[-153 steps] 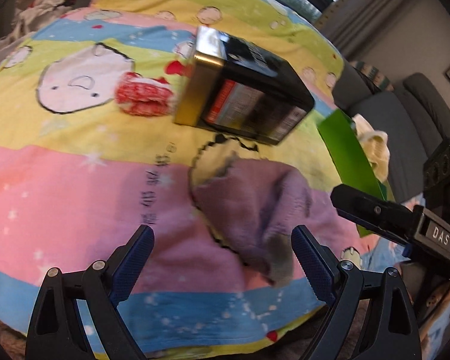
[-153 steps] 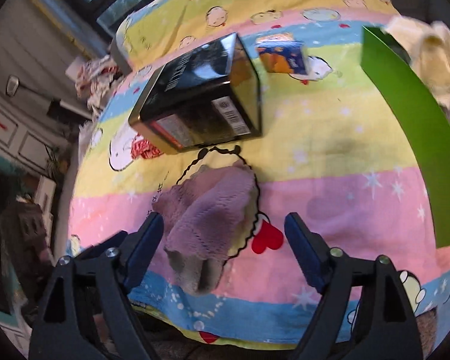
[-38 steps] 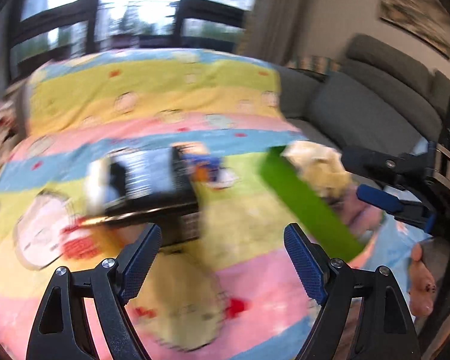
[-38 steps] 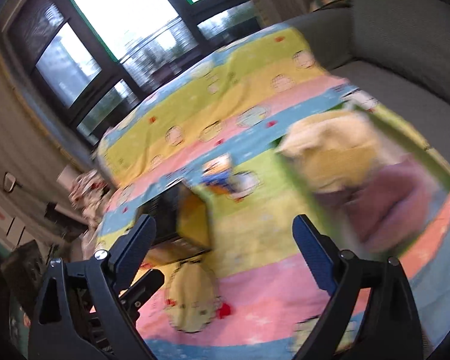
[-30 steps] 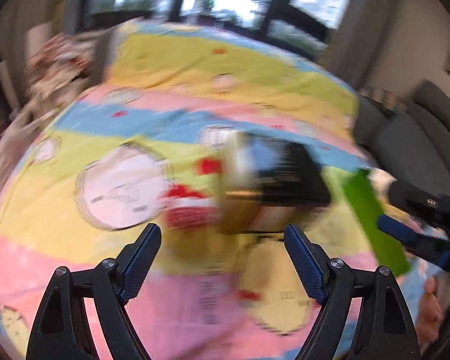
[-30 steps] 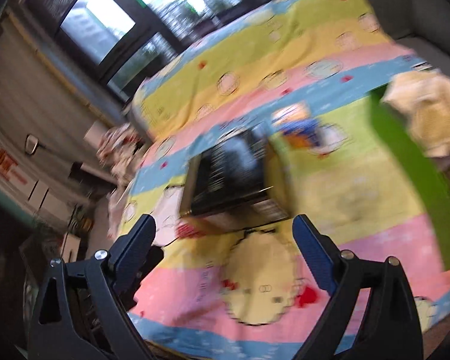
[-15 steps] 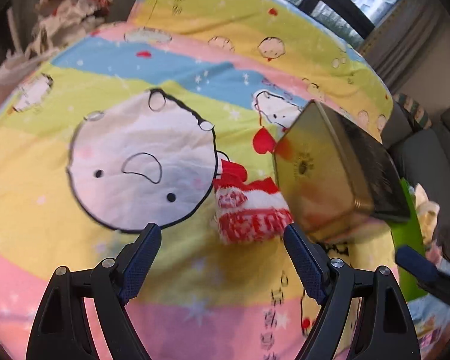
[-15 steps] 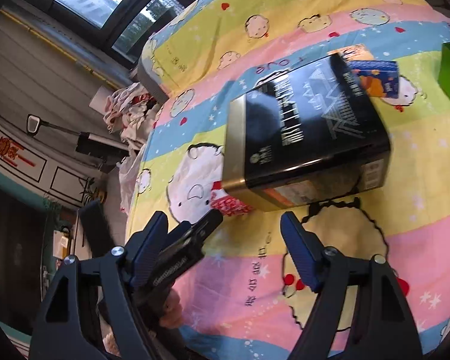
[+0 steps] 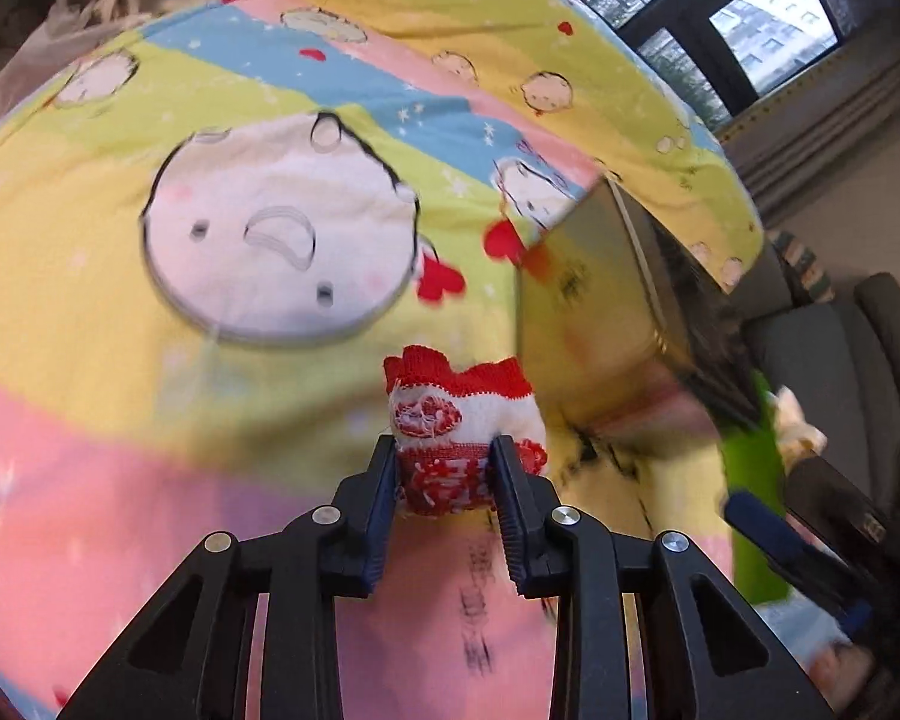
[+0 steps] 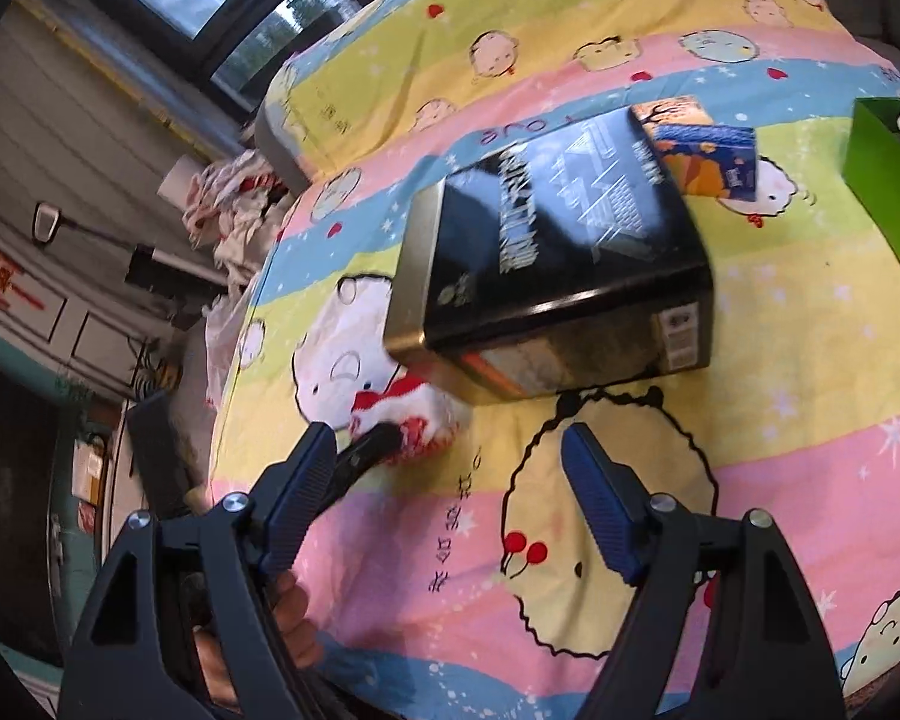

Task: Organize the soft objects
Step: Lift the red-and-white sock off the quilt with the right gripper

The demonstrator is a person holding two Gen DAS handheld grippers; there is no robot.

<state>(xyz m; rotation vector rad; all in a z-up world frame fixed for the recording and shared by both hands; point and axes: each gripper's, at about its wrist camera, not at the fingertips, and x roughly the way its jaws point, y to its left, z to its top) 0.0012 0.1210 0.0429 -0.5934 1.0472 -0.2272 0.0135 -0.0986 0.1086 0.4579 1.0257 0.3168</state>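
In the left wrist view, the left gripper (image 9: 444, 480) is closing its jaws on a small red and white knitted sock (image 9: 459, 420), bunched up on the striped cartoon blanket (image 9: 90, 312) beside a black and gold tin box (image 9: 594, 324). In the right wrist view, the right gripper (image 10: 450, 480) is keeping its jaws wide with nothing between them, hanging over the blanket.

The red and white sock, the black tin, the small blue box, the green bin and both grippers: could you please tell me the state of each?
Red and white sock: bunched up, on the blanket, pinched between the left gripper's pads.
Left gripper: jaws closing on the sock.
Right gripper: open, holding nothing.
Black tin: closed, lying tilted on the blanket.
Small blue box: closed, behind the tin.
Green bin: open-topped, pale cloth inside.
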